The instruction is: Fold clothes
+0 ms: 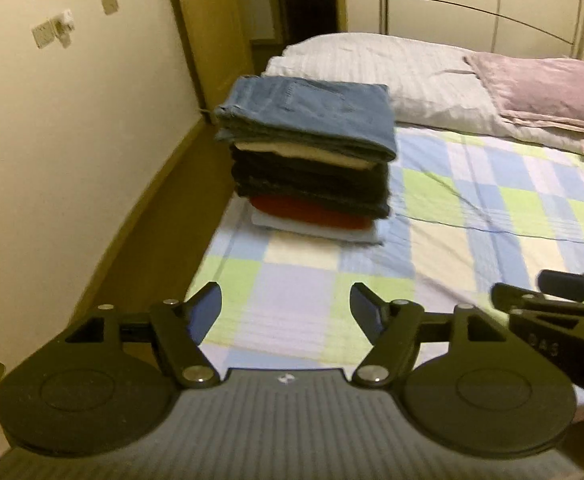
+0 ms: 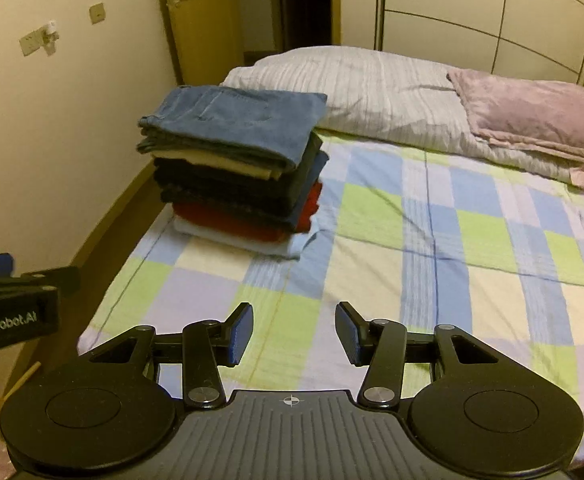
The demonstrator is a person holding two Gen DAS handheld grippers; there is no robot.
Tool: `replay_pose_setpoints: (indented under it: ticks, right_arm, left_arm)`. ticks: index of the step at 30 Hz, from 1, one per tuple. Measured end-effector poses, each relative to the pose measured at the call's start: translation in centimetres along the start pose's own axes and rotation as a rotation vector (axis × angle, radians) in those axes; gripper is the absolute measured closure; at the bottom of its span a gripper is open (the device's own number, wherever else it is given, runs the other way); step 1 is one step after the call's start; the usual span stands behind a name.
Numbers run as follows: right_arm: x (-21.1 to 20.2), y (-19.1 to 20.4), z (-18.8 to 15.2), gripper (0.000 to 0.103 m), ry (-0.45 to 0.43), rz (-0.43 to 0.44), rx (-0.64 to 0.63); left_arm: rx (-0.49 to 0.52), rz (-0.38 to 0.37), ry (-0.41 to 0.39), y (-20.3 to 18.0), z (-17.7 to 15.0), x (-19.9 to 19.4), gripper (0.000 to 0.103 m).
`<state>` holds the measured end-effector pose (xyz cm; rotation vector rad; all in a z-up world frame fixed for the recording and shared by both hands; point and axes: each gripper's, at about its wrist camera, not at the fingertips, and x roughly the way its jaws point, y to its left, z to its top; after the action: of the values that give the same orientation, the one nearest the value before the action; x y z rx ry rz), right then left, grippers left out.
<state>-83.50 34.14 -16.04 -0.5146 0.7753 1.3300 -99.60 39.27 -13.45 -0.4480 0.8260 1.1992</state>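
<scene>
A stack of folded clothes (image 1: 311, 160) stands on the checked bed sheet (image 1: 471, 220) near the bed's left edge, with blue jeans (image 1: 311, 116) on top, then cream, dark, red and pale blue layers. The stack also shows in the right wrist view (image 2: 236, 168). My left gripper (image 1: 286, 312) is open and empty, held above the sheet in front of the stack. My right gripper (image 2: 293, 332) is open and empty, above the sheet to the right of the left one. The right gripper's body shows at the left view's right edge (image 1: 555, 320).
A striped white pillow (image 2: 371, 88) and a pink folded cloth (image 2: 539, 116) lie at the head of the bed. A wall (image 1: 72, 140) and wooden bed frame run close along the left. A door (image 2: 200, 12) and wardrobe (image 2: 471, 12) stand behind.
</scene>
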Motion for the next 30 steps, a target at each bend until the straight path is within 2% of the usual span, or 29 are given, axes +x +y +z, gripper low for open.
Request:
replay_pose_setpoints:
  ticks: [6,14,23,30]
  right_arm:
    - [-0.1,0.2,-0.4,0.054,0.042,0.015,0.045]
    - [1.6,0.8,0.1,0.054,0.114,0.027,0.151]
    - [6.4,4.2,2.0,0.054,0.161,-0.018,0.158]
    - [8.8,5.3,3.3,0.054,0.190,-0.051,0.177]
  left_arm:
    - [0.013,-0.040,0.035,0.0,-0.7,-0.1,0.035]
    - [0.037,-0.087,0.092,2.2,0.1,2.8,0.035]
    - [0.051,-0.118,0.115,5.3,2.2,6.6,0.035]
    - [0.062,-0.155,0.150,6.9,3.4,9.4,0.035]
